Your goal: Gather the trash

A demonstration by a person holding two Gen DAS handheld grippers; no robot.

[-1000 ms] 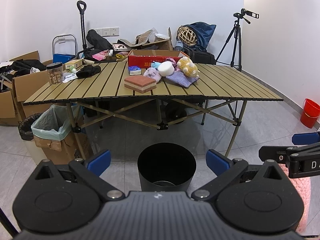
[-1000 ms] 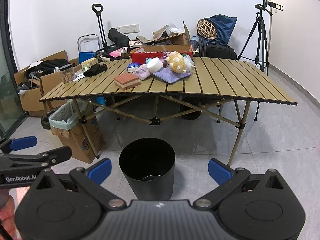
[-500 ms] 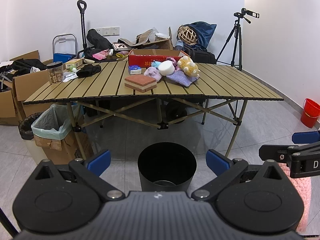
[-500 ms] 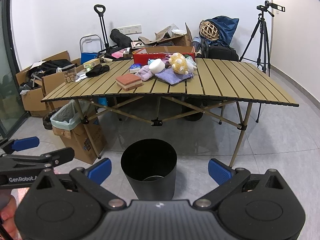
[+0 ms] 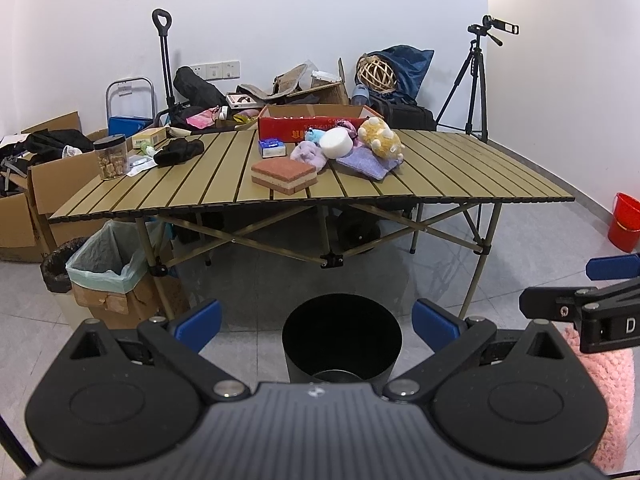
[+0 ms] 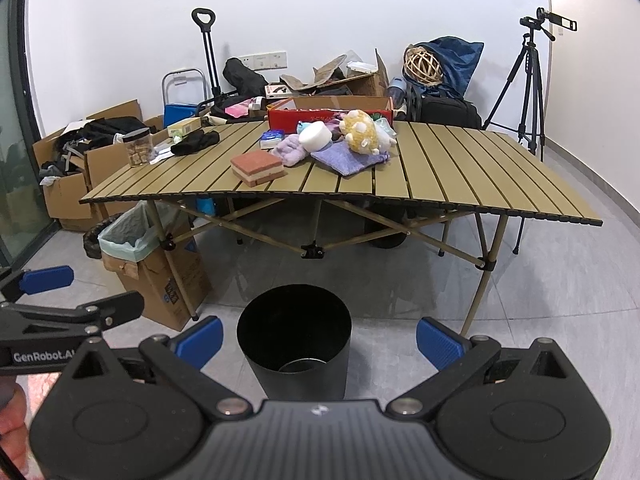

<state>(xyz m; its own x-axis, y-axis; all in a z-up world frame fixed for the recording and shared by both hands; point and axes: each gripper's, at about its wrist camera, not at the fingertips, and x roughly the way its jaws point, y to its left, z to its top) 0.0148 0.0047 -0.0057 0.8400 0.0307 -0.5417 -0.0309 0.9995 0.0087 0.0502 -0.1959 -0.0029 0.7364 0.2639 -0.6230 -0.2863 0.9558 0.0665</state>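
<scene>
A black round bin (image 5: 342,336) (image 6: 294,336) stands on the floor in front of a folding slat table (image 5: 460,176) (image 6: 460,168). Near the table's middle lie a red-and-cream block (image 5: 285,176) (image 6: 259,168), a white foam roll (image 5: 337,143), a yellow plush (image 5: 380,140), a purple cloth (image 5: 364,162) and a blue tissue pack (image 5: 272,148). My left gripper (image 5: 317,322) (image 6: 92,292) is open and holds nothing, just before the bin. My right gripper (image 6: 319,340) (image 5: 572,284) is open beside it, also holding nothing.
A lined cardboard trash box (image 5: 116,276) (image 6: 152,256) stands by the table's left leg. A jar (image 5: 112,158) and black cloth (image 5: 178,151) sit at the table's left. Boxes and bags crowd the back wall; a tripod (image 5: 476,80) and red bucket (image 5: 624,216) stand to the right.
The right wrist view has shifted slightly, so the table sits a little lower in it. The left wrist view is almost unchanged. Both grippers stay open.
</scene>
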